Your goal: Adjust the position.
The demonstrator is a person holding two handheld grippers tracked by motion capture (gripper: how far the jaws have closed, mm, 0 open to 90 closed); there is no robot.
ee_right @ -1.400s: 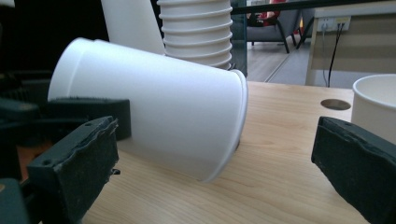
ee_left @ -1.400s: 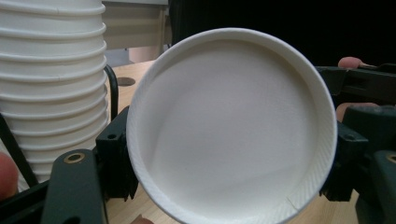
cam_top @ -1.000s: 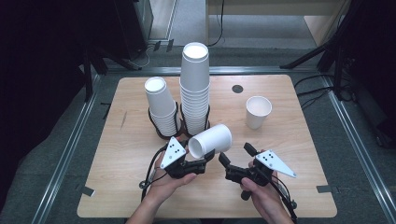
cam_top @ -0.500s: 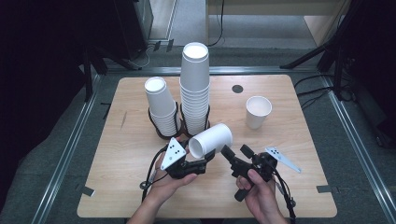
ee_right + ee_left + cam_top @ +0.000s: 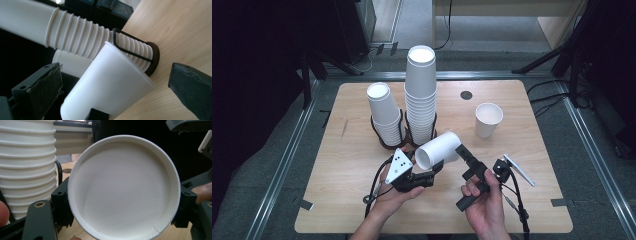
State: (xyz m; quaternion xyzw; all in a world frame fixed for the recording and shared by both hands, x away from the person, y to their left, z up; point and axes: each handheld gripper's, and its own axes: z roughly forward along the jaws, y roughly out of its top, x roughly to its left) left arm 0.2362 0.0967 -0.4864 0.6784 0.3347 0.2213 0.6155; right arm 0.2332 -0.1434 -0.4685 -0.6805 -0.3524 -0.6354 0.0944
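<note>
High view, right gripper (image 5: 466, 175) rolled sideways, jaws spread

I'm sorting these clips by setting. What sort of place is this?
Probably a lab or studio recording station, not a home or café. A small wooden table stands alone on grey floor between metal rails, with black stand legs around it and paper cup stacks set out in holders.

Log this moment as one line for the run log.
left gripper: shut on paper cup, held sideways | right gripper: open, beside cup base | lone cup: upright on table
</note>
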